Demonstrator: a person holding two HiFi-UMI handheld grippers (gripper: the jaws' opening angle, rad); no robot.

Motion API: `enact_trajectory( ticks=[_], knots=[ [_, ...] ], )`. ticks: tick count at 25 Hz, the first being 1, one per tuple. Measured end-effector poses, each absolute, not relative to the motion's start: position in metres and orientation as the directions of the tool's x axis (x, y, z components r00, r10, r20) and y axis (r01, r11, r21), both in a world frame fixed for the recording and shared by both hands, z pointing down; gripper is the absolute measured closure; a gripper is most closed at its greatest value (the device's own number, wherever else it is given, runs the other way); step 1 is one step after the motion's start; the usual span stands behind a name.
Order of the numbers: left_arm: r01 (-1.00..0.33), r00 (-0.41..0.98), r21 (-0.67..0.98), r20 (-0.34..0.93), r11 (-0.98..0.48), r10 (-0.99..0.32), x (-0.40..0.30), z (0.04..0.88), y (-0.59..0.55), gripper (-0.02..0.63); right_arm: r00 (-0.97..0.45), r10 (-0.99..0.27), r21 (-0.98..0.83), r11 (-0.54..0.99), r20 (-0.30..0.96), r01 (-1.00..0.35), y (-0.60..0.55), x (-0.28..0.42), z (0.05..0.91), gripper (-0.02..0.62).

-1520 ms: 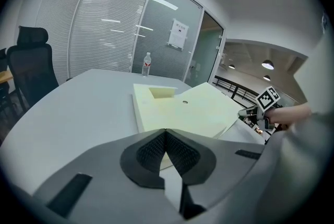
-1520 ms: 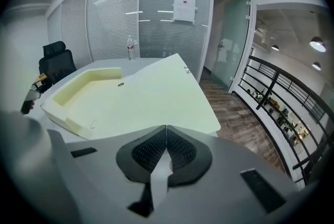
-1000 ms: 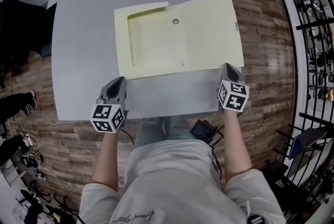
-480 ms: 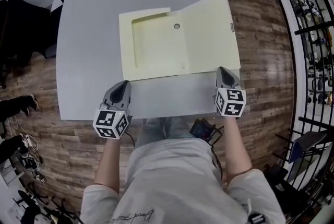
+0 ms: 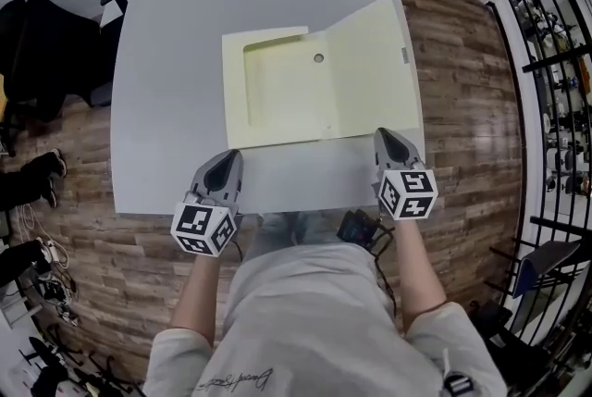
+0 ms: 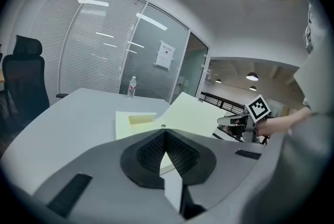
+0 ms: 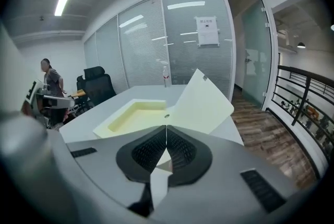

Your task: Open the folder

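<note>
Seemingly done: left gripper (image 5: 225, 166) and right gripper (image 5: 387, 141) are both closed on nothing.

They hover, jaws together, over the near edge of the table (image 5: 157, 108), just short of the folder (image 5: 282, 90), likely because its cover (image 5: 370, 62) is already swung out to the right. The right gripper view shows that cover tilted up off the table; the head view makes it look flat.
</note>
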State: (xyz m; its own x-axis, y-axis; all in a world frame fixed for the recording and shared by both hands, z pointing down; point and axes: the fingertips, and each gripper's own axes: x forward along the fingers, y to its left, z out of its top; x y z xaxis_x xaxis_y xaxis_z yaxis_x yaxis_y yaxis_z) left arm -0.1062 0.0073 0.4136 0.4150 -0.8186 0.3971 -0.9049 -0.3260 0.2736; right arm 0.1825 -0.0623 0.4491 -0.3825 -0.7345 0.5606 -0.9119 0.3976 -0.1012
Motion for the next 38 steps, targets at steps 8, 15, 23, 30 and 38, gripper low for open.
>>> enact_trajectory(
  ticks=[8, 15, 23, 30, 38],
  knots=[
    [-0.895, 0.434, 0.277, 0.364, -0.349, -0.824, -0.097, 0.388, 0.010, 0.597, -0.522, -0.697, -0.106, 0.547, 0.491, -0.830, -0.050, 0.135, 0.398, 0.572],
    [-0.887, 0.453, 0.263, 0.347, -0.379, -0.821, -0.089, 0.370, 0.012, 0.597, -0.619, -0.641, -0.133, 0.638, 0.453, -0.758, -0.035, 0.090, 0.369, 0.572],
    [-0.888, 0.454, 0.248, 0.337, -0.388, -0.824, -0.079, 0.357, 0.016, 0.597, -0.706, -0.575, -0.175, 0.711, 0.414, -0.681, -0.013, 0.039, 0.344, 0.572],
    [-0.891, 0.448, 0.245, 0.337, -0.382, -0.828, -0.081, 0.355, 0.011, 0.597, -0.737, -0.539, -0.205, 0.733, 0.408, -0.649, -0.004, 0.015, 0.343, 0.572],
    [-0.893, 0.446, 0.227, 0.336, -0.388, -0.830, -0.086, 0.352, 0.004, 0.597, -0.737, -0.538, -0.207, 0.732, 0.409, -0.649, -0.009, 0.011, 0.348, 0.572]
  ],
)
